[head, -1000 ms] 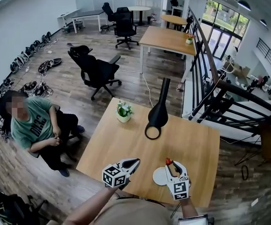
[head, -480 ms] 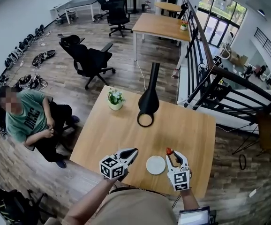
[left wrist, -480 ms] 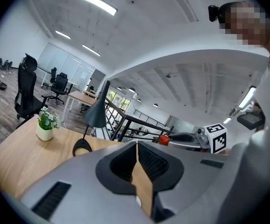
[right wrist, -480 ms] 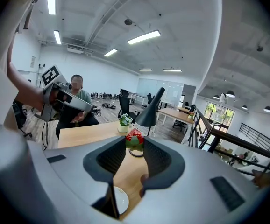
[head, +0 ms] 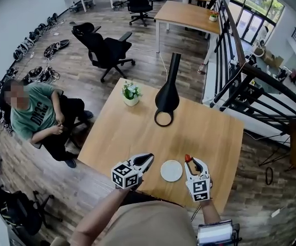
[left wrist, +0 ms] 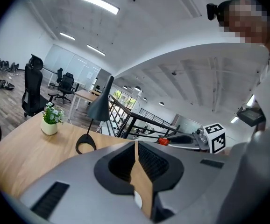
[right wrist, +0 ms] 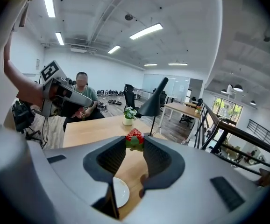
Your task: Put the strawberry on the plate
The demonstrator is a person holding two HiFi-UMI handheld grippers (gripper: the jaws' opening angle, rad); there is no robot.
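Observation:
A red strawberry (right wrist: 134,138) with a green cap sits pinched between the tips of my right gripper (right wrist: 135,143). In the head view that gripper (head: 190,161) is just right of the small white plate (head: 171,170), with the strawberry (head: 187,158) at its tip, above the table. The plate (right wrist: 118,192) shows low between the jaws in the right gripper view. My left gripper (head: 147,160) is shut and empty, left of the plate. In the left gripper view the left gripper (left wrist: 136,146) has its jaws closed together, and the strawberry (left wrist: 163,141) appears beyond.
On the wooden table (head: 122,132) stand a black lamp (head: 167,95) with a ring base and a small potted plant (head: 131,93). A person (head: 35,119) sits to the left of the table. A black railing (head: 240,81) runs along the right.
Both grippers have shifted slightly over the table's near edge, the right one lower and still beside the plate. The strawberry stays in the right jaws. The head camera has tilted.

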